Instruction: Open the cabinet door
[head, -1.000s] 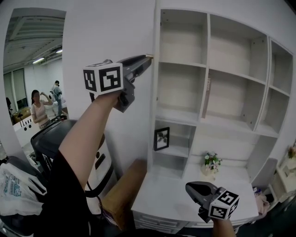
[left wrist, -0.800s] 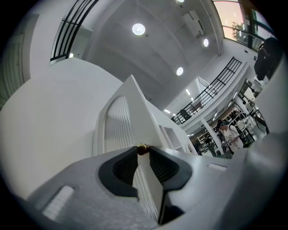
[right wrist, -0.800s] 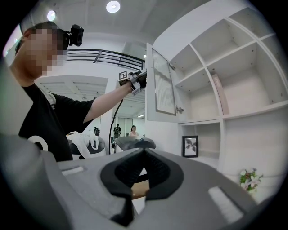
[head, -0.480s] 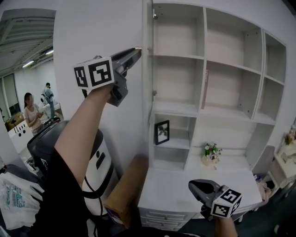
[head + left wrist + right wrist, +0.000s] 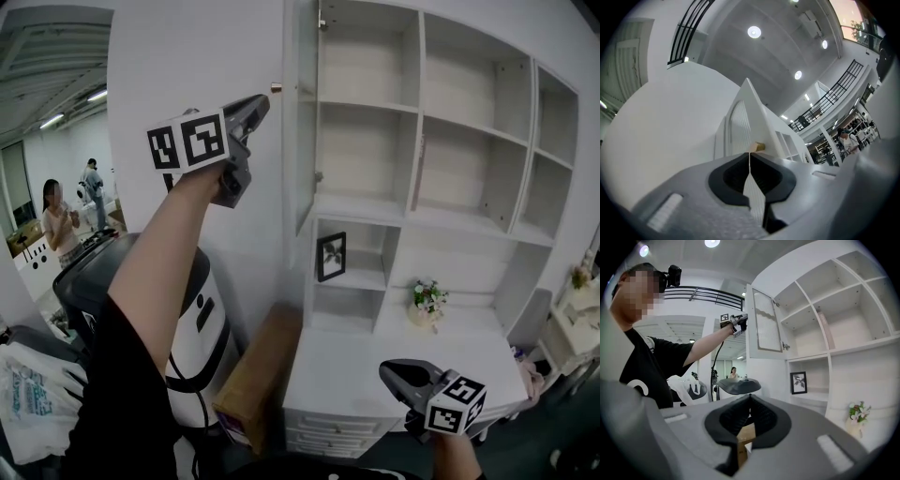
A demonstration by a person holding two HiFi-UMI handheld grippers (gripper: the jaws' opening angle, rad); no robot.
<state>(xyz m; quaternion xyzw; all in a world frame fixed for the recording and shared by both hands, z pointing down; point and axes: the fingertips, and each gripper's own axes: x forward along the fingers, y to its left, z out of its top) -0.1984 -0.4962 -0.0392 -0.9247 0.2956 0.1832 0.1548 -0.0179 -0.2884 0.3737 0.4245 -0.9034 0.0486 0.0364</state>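
Observation:
The white cabinet door (image 5: 298,122) stands swung open, edge-on in the head view; the right gripper view shows its ribbed glass panel (image 5: 765,320). Its small brass knob (image 5: 276,88) sticks out to the left. My left gripper (image 5: 262,99) is raised just below and left of the knob, a small gap apart. Its jaws have just been closing and are now shut with nothing between them; the knob (image 5: 759,146) sits just beyond the tips (image 5: 750,154). My right gripper (image 5: 392,374) hangs low over the counter, shut and empty (image 5: 749,397).
Open white shelves (image 5: 469,141) hold a framed picture (image 5: 330,257) and a small flower pot (image 5: 428,304). A counter with drawers (image 5: 347,375) runs below. A black-and-white machine (image 5: 183,309) and a cardboard box (image 5: 258,375) stand left of it. People (image 5: 52,220) stand far left.
The door has swung further open toward the left. My left gripper moved left with it and its tips have come off the knob. The right gripper barely shifted.

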